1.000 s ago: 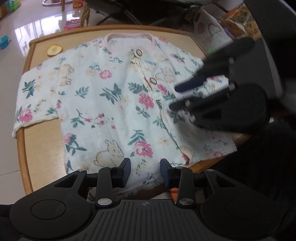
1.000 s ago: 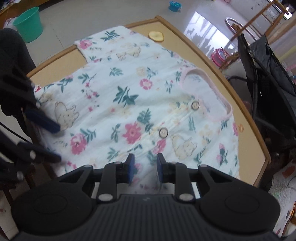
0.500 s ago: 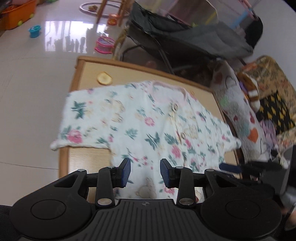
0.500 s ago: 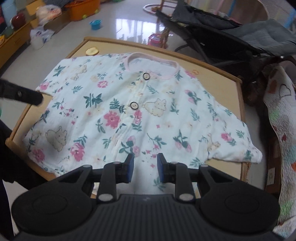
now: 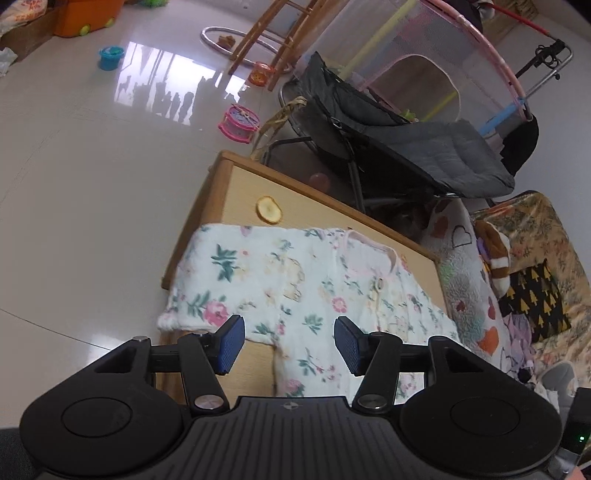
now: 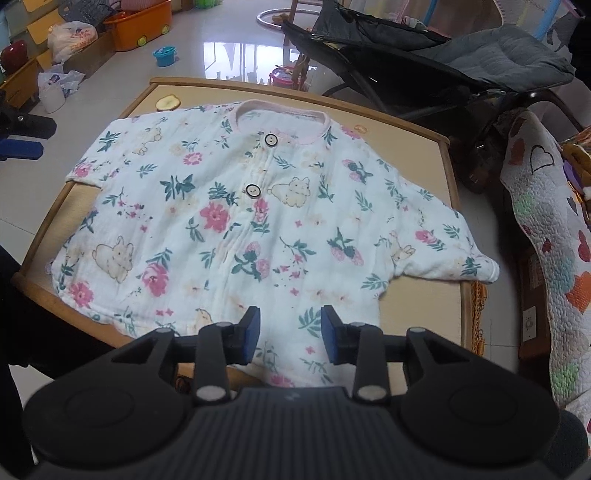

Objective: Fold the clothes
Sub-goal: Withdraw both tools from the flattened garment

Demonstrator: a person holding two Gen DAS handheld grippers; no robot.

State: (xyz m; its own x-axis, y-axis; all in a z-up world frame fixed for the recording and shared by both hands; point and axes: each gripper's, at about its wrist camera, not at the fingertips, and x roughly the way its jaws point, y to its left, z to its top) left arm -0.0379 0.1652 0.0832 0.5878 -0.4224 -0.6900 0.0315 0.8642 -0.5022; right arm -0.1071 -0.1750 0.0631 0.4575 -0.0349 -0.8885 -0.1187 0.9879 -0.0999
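White floral baby shirt (image 6: 258, 221) on a light wooden worktop (image 6: 417, 306).

The shirt ahead of the right gripper (image 6: 290, 339) is white, printed with pink flowers, dark green leaves and cream rabbits; its neckband (image 6: 284, 112) is pale pink and its two buttons (image 6: 253, 190) are pale with dark rims. The worktop is pale tan with a darker brown rim. Both grippers are black with blue pads (image 6: 252, 334); the left gripper (image 5: 288, 347) shows the same blue. To the right of the right gripper hangs a white quilt (image 6: 546, 236) with red, orange and green hearts. Beyond the shirt, the floor (image 6: 122, 77) is glossy off-white, with an orange bin (image 6: 140, 24) and a teal cup (image 6: 164, 56).
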